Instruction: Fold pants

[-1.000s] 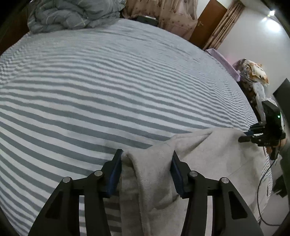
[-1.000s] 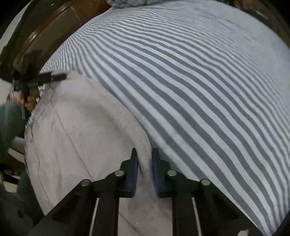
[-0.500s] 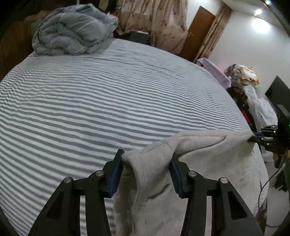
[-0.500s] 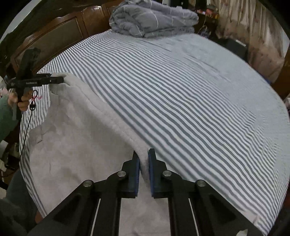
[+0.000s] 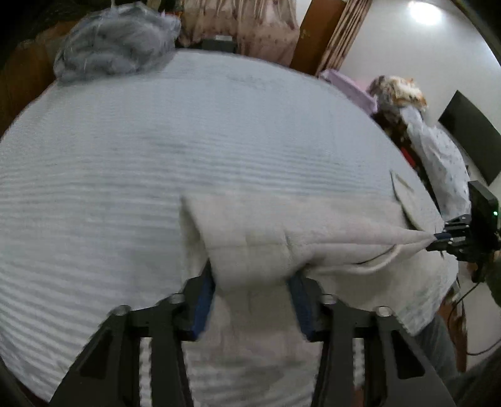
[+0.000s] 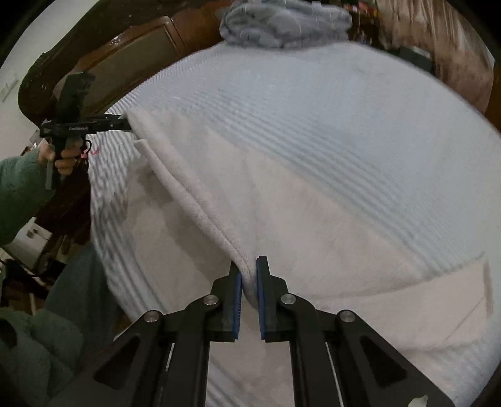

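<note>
So: pants (image 5: 281, 238) were held up off striped bed (image 5: 156, 141) | left gripper (image 5: 250, 300) clamped on bunched fabric | right gripper (image 6: 249, 294) pinched on hem

This is a bedroom in a home. A wide bed (image 5: 188, 131) with a grey-and-white striped sheet fills most of both views, with a rolled grey duvet (image 5: 116, 47) at its far end. A dark wooden headboard (image 6: 125, 59) runs along the bed's left side. Floral curtains (image 5: 250, 28) and a brown wooden door (image 5: 316, 34) stand beyond the bed, and clothes (image 5: 435, 150) are heaped at the right by a white wall.
</note>
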{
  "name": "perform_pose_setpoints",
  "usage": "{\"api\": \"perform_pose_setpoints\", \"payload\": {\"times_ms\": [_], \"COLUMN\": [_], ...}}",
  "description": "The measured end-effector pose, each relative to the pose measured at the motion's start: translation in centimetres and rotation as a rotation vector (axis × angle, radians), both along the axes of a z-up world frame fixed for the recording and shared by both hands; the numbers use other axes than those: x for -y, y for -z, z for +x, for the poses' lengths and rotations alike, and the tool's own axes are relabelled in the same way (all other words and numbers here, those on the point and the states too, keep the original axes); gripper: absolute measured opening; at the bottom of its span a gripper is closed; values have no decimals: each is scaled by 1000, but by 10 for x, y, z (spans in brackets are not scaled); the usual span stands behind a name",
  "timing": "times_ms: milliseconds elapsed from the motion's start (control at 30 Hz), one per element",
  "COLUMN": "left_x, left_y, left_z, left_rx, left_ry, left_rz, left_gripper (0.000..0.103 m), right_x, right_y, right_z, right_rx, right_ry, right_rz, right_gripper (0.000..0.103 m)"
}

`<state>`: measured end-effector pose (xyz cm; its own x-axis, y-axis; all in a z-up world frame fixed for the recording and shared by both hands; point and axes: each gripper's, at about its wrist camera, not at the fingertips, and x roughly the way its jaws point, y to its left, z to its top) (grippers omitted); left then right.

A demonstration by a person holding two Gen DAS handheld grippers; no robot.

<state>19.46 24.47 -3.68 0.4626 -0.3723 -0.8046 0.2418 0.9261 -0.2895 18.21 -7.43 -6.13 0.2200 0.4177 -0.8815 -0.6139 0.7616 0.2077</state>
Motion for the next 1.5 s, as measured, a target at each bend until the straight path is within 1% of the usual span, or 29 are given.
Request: {"api": "perform_pose_setpoints", "payload": {"times_ms": [100,167,233,267,300,333,400,467,567,600,633,700,733,800,867,900,933,967,1000,1033,1067,1167,1233,1300,1333,1400,1433,1467,1500], "left_x": [7,14,16,14,10,3,-9,-13,-15,-15,-16,-24,-24,-31,-36,-38,-40,-40,-40,-38,-34,-31,-31,-37,-41,-40,-39,-36,-35], "left_y": [26,38,41,40,39,38,38,39,44,47,50,56,58,69,76,76,74,69,61,56,46,31,16,-6,-17,-30,-33,-29,-21], "left_z": [-25,-42,-52,-56,-60,-62,-71,-78,-79,-78,-76,-72,-69,-64,-62,-60,-60,-59,-57,-54,-49,-37,-24,-12,-6,3,7,7,10], "left_rx": [-75,-118,-141,-154,-166,-175,-203,-217,-251,-277,-294,-309,-313,-343,-356,-345,-328,-305,-284,-274,-269,-261,-237,-183,-155,-125,-111,-116,-134], "left_ry": [-2,9,-14,-26,-47,-72,-129,-175,-210,-232,-252,-323,-349,-443,-507,-538,-554,-580,-585,-583,-578,-577,-563,-550,-540,-512,-486,-470,-457], "left_rz": [15,22,15,-15,-61,-105,-247,-303,-362,-422,-458,-529,-547,-583,-607,-625,-620,-594,-564,-528,-461,-423,-411,-405,-416,-399,-365,-330,-303], "left_gripper": [42,43,46,48,50,57,61,66,68,68,68,68,69,70,70,70,68,63,57,42,38,29,27,26,26,26,26,26,26], "right_x": [-5,-7,-7,-7,-7,-8,-9,-13,-17,-16,-16,-12,-11,-8,-8,-8,-8,-8,-8,-8,-8,-6,-6,-8,-9,-16,-21,-24,-27], "right_y": [40,56,67,69,69,69,69,71,71,72,72,71,71,69,69,69,68,67,67,65,64,58,49,40,35,25,24,25,33], "right_z": [-12,-16,-16,-20,-19,-18,-18,-23,-27,-31,-34,-38,-38,-38,-37,-38,-38,-39,-39,-39,-40,-40,-41,-43,-45,-52,-57,-59,-62], "right_rx": [-52,-65,-69,-63,-55,-51,-47,-38,-35,-34,-28,-20,-20,-17,-12,-7,-3,1,3,5,9,15,23,27,32,57,69,71,56], "right_ry": [14,22,41,43,44,51,58,61,69,68,65,70,75,81,76,70,66,62,60,58,59,69,82,83,81,66,54,48,42], "right_rz": [-29,-48,-53,-58,-58,-55,-54,-52,-51,-55,-61,-58,-51,-41,-47,-52,-55,-56,-56,-55,-53,-31,-8,20,31,39,31,23,9], "right_gripper": [8,8,7,7,7,7,8,8,8,8,8,8,8,8,8,8,8,8,8,8,8,8,8,8,8,8,8,8,8]}}
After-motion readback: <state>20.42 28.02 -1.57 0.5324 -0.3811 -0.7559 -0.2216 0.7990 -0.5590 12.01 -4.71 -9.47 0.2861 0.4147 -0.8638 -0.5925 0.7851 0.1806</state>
